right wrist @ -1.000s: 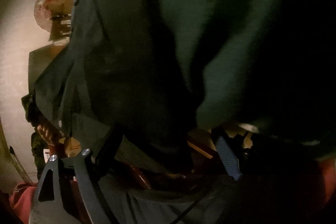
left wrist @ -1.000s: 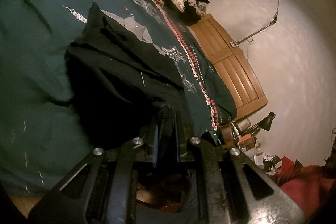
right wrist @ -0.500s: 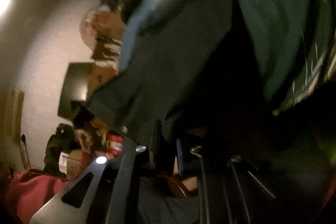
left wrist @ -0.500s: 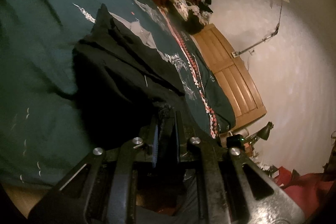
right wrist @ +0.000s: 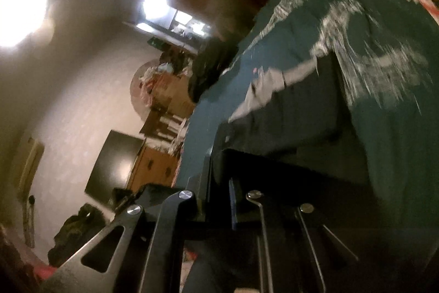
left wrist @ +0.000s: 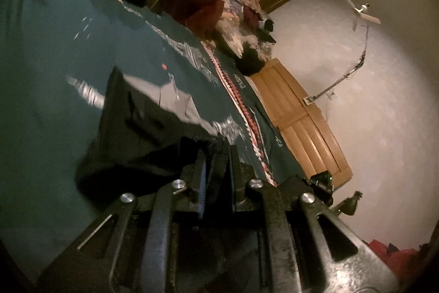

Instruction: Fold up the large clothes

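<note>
- Dim bedroom light falls on a teal bedspread (left wrist: 55, 67) that fills the left half of the left wrist view; its red-and-white zigzag border (left wrist: 247, 125) runs diagonally toward the lower right, beside a wooden headboard (left wrist: 301, 122).
- Heaped along the top of that frame is a clothes pile (left wrist: 241, 18), a dark red item among it; on the pale wall at the upper right hangs a white fixture (left wrist: 359, 13).
- Across the middle of the left wrist view lies the black garment (left wrist: 142, 133), spread on the bedspread, with a grey lining or label patch (left wrist: 170, 98) showing at its upper edge.
- At bottom centre, the left gripper (left wrist: 216, 164) has its fingers drawn narrow, and black cloth is bunched between them, so it holds one edge of the garment.
- In the right wrist view the same black garment (right wrist: 296, 133) sits centre right on the bedspread (right wrist: 397, 18), its grey patch (right wrist: 263, 92) blurred.
- Low in that frame, the right gripper (right wrist: 219, 177) is likewise narrow, pinching a dark fabric edge.
- Both edges are probably gripped so the cloth stays taut and can be carried over as one straight fold; uneven tension would likely skew the crease.
- A dark screen (right wrist: 115, 166) and a wooden dresser (right wrist: 156, 169) stand at the lower left of the right wrist view.
</note>
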`<state>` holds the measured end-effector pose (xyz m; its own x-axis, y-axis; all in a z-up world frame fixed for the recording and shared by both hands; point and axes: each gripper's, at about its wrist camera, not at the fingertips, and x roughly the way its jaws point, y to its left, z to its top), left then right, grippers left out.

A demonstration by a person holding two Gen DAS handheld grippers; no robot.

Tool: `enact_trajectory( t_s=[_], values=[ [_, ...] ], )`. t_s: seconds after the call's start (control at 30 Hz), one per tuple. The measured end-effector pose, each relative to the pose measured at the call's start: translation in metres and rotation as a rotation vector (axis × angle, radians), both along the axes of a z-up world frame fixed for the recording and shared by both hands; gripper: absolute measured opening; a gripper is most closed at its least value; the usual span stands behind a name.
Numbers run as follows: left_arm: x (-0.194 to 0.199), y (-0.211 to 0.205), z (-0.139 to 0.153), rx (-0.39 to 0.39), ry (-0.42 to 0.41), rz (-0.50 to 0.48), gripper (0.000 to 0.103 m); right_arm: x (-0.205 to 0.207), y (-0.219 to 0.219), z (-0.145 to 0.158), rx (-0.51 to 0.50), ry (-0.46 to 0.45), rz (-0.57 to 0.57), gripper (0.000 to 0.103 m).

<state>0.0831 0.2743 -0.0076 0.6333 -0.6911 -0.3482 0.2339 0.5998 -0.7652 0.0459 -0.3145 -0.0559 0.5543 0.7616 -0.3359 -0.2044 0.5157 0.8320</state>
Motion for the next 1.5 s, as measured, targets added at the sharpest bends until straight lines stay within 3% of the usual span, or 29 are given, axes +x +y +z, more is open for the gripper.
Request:
enact_trajectory(
  t_s=[0.17,0.27,0.33,0.43,0.5,0.6,0.67,0.73,0.77,0.87,0.97,1.07,1.17,1.23,1.3,1.4,1.43,1.5],
  values=[
    [0.092,0.001,-0.027,0.06,0.044,0.021,0.015,0.115,-0.002,-0.003,-0.083,0.033,-0.023,0.013],
    [0.148,0.005,-0.063,0.121,0.102,0.052,0.023,0.183,-0.002,-0.027,-0.127,0.079,-0.027,0.013],
    [0.182,0.005,-0.102,0.201,0.194,0.075,0.033,0.227,0.0,-0.052,-0.161,0.109,-0.021,0.016],
    [0.214,0.009,-0.174,0.278,0.409,0.1,0.049,0.272,0.008,-0.103,-0.309,0.21,-0.044,0.03],
    [0.212,0.014,-0.182,0.234,0.407,0.112,0.05,0.281,0.012,-0.122,-0.378,0.22,-0.073,0.052],
    [0.195,0.022,-0.16,0.208,0.338,0.14,0.052,0.284,0.011,-0.119,-0.372,0.155,-0.121,0.07],
    [0.183,0.035,-0.14,0.191,0.274,0.196,0.055,0.281,0.012,-0.107,-0.419,0.088,-0.151,0.075],
    [0.166,0.041,-0.113,0.319,0.213,0.291,0.062,0.279,0.013,-0.097,-0.446,0.04,-0.184,0.076],
    [0.163,0.036,-0.105,0.365,0.188,0.295,0.063,0.276,0.015,-0.093,-0.451,0.027,-0.193,0.076],
    [0.157,-0.008,-0.095,0.481,0.134,0.144,0.065,0.266,0.038,-0.096,-0.437,0.034,-0.125,0.076],
    [0.175,-0.048,-0.121,0.566,0.195,0.002,0.065,0.255,0.088,-0.109,-0.494,0.038,0.039,0.076],
    [0.189,-0.04,-0.165,0.619,0.354,0.051,0.065,0.252,0.128,-0.134,-0.581,0.073,0.168,0.075],
    [0.173,-0.015,-0.158,0.598,0.364,0.149,0.061,0.246,0.139,-0.142,-0.729,0.075,0.178,0.069],
    [0.146,-0.022,-0.132,0.697,0.298,0.195,0.061,0.232,0.139,-0.124,-0.831,0.064,0.109,0.072],
    [0.119,-0.051,-0.107,0.649,0.193,0.15,0.062,0.205,0.149,-0.099,-0.831,-0.013,0.074,0.071],
    [0.077,-0.137,-0.088,0.511,0.014,-0.098,0.07,0.146,0.191,-0.076,-0.752,-0.16,0.12,0.071],
    [0.07,-0.161,-0.095,0.47,0.006,-0.168,0.07,0.13,0.208,-0.076,-0.743,-0.19,0.151,0.071],
    [0.071,-0.187,-0.117,0.501,0.05,-0.223,0.07,0.107,0.241,-0.09,-0.771,-0.22,0.208,0.067]
  ],
)
